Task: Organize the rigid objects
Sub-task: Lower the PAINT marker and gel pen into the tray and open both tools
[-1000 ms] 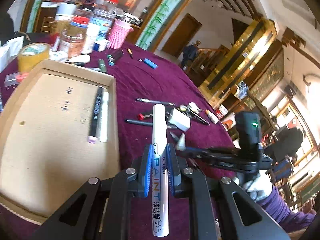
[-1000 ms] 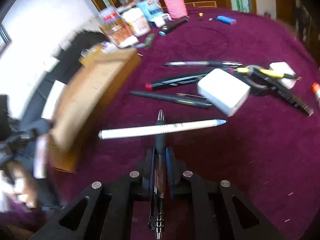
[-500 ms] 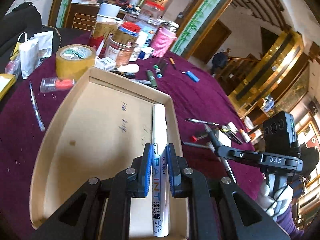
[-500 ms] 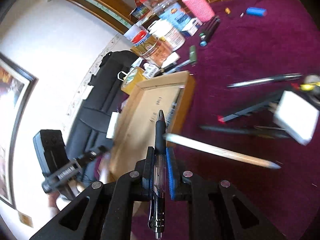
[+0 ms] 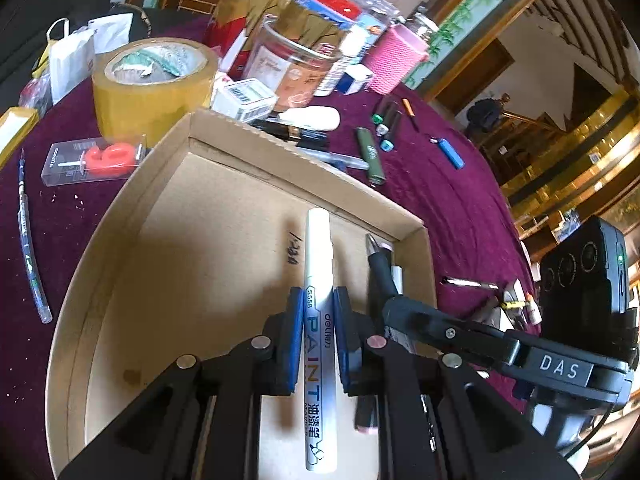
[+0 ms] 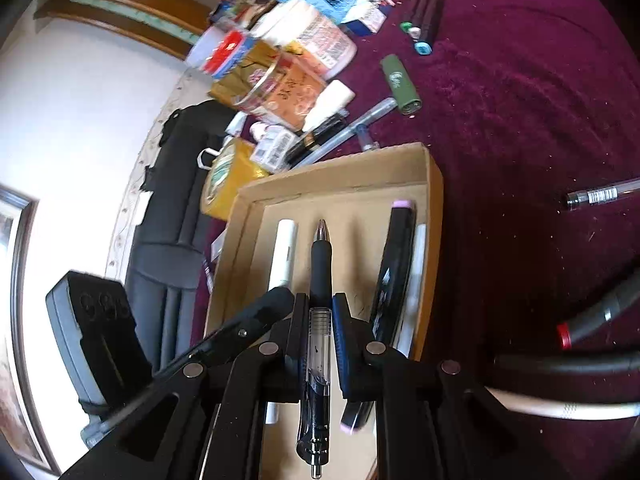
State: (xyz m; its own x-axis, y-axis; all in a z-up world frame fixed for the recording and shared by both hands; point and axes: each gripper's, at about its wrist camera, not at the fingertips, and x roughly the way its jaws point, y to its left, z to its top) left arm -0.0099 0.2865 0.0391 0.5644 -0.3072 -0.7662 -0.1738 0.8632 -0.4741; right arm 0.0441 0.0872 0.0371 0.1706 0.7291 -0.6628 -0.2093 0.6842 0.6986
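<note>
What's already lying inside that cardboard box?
Along the cardboard tray's right wall lie a black marker with pink ends and a white pen. The grippers' bodies hide the tray's near floor.

A counter [image 5: 432, 184] draped in deep purple cloth spreads ahead of the jaws. Beyond it to the right stand gilded woodwork [image 5: 576, 148] and a dark wooden door [image 5: 476, 76]. Left of the jaws, a white wall [image 6: 80, 120] rises behind a black chair [image 6: 176, 216].
</note>
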